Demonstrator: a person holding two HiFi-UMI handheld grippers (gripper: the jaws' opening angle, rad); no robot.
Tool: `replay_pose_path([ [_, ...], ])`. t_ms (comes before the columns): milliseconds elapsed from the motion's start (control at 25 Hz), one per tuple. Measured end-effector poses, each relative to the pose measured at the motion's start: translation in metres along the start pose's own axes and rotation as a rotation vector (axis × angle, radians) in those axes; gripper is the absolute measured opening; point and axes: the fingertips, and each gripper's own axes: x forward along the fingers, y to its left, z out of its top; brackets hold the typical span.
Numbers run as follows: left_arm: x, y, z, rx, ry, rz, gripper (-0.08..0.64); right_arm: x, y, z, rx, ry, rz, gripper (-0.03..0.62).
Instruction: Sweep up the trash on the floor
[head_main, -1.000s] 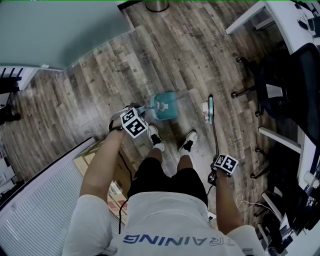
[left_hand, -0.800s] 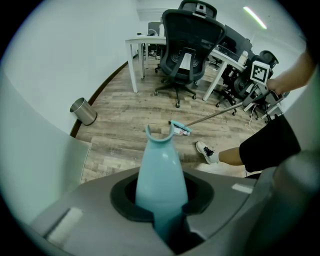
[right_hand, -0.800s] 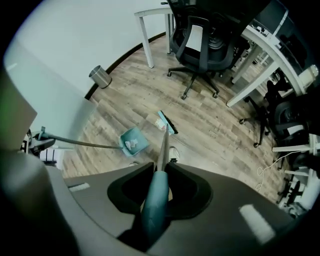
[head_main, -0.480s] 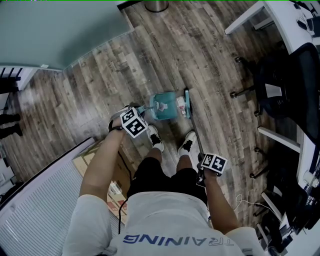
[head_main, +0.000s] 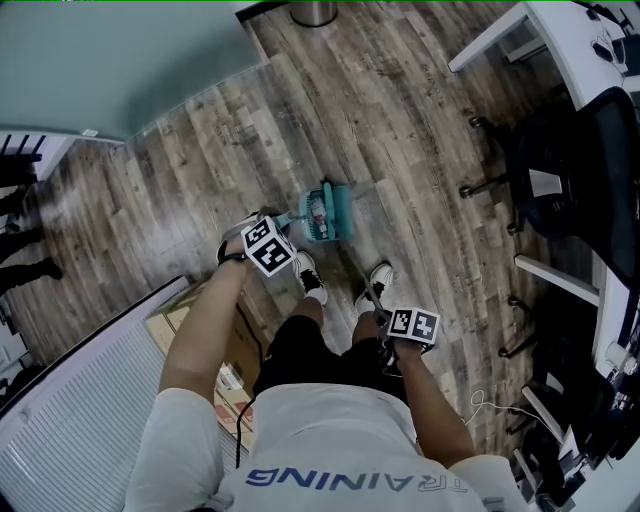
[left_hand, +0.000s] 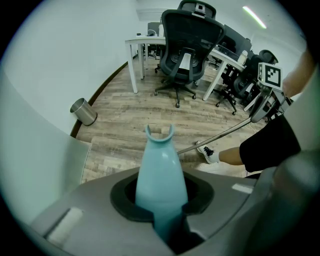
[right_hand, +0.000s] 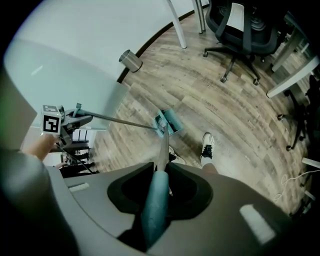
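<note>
A teal dustpan (head_main: 340, 215) stands on the wood floor in front of the person's shoes. Its long pole (right_hand: 115, 120) rises to my left gripper (head_main: 268, 245), which is shut on the pole's teal handle (left_hand: 160, 170). The broom's teal head (head_main: 324, 208) lies at the mouth of the pan, with a bit of white trash (head_main: 315, 212) against it. Its pole (left_hand: 220, 135) runs back to my right gripper (head_main: 412, 325), shut on the teal broom grip (right_hand: 156, 205). In the right gripper view the broom head and pan (right_hand: 169, 122) meet on the floor.
Black office chairs (head_main: 570, 170) and white desks (head_main: 570, 40) crowd the right side. A steel bin (head_main: 313, 12) stands by the curved pale wall (head_main: 120, 60). A cardboard box (head_main: 235, 350) and a white panel (head_main: 80, 400) sit at the lower left. Two shoes (head_main: 375, 283) are just behind the pan.
My right gripper has moved left, toward the person's legs, and the broom head has swept left across the floor with the white trash into the dustpan's mouth. The left gripper kept still.
</note>
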Motion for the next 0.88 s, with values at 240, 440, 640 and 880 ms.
replay_pose_path([
  [240,0.001,-0.001,-0.002,0.001,0.002,0.004,0.087,-0.005,-0.008,0.004,0.020,-0.009,0.011,0.109],
  [440,0.003,-0.004,-0.006,0.007,0.025,0.001,0.089,-0.010,-0.011,0.007,0.030,-0.024,0.010,0.109],
  [640,-0.002,-0.001,-0.009,-0.079,-0.001,-0.046,0.182,-0.021,-0.016,0.016,0.002,-0.040,-0.015,0.109],
  [880,-0.052,0.016,0.033,-0.279,-0.255,0.033,0.336,-0.044,-0.026,0.031,-0.015,-0.085,-0.034,0.109],
])
